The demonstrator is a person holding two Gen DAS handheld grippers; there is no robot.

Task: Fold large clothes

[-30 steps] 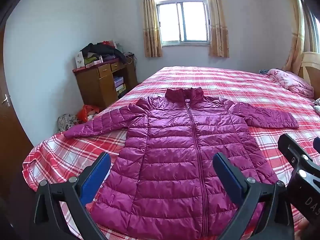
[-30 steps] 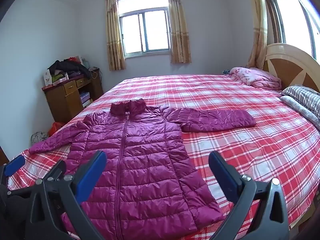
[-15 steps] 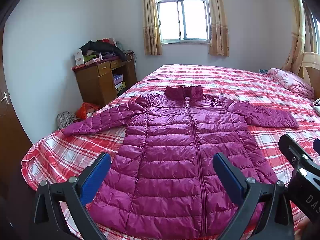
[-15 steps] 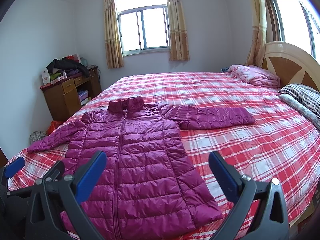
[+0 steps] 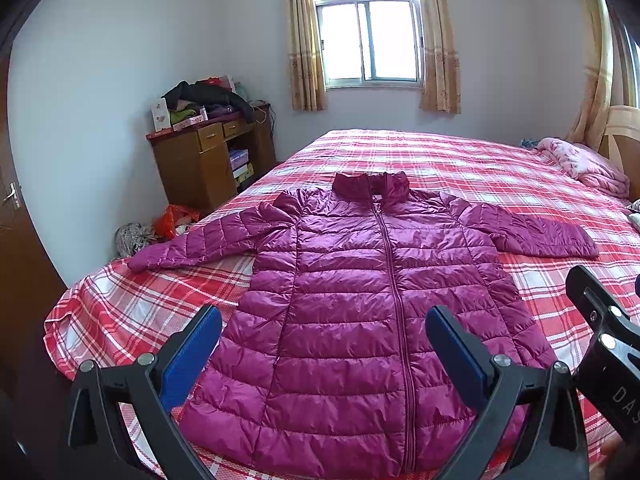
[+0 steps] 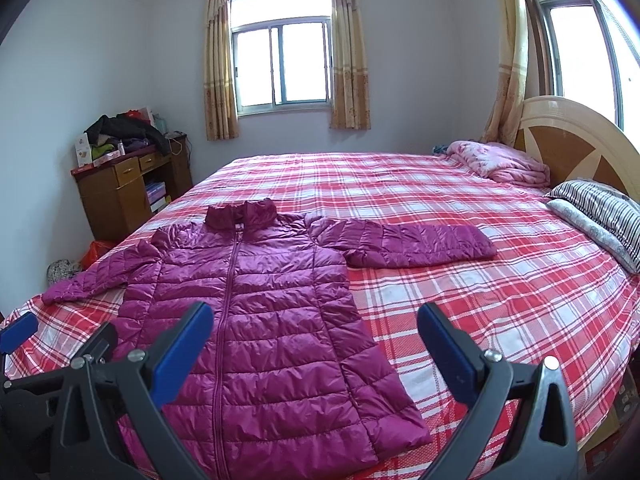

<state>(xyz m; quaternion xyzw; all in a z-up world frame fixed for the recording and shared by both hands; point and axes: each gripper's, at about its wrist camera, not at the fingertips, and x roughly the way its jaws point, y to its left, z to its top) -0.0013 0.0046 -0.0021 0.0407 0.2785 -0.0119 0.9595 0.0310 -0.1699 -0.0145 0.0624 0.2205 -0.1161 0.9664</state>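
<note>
Both views have drifted slightly lower; left gripper point(image 5: 323, 344) and right gripper point(image 6: 315, 340) hover wide apart over the jacket point(image 5: 372, 300).

Spread wide, right gripper point(image 6: 316, 340) above a zipped magenta puffer jacket point(image 6: 256, 320) lying flat on plaid bed point(image 6: 500, 300), left gripper point(image 6: 24, 332) alongside.

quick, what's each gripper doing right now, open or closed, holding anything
Left gripper: open, holding nothing, above the purple jacket.
Right gripper: open, holding nothing, above the jacket's hem side on the bed.
</note>
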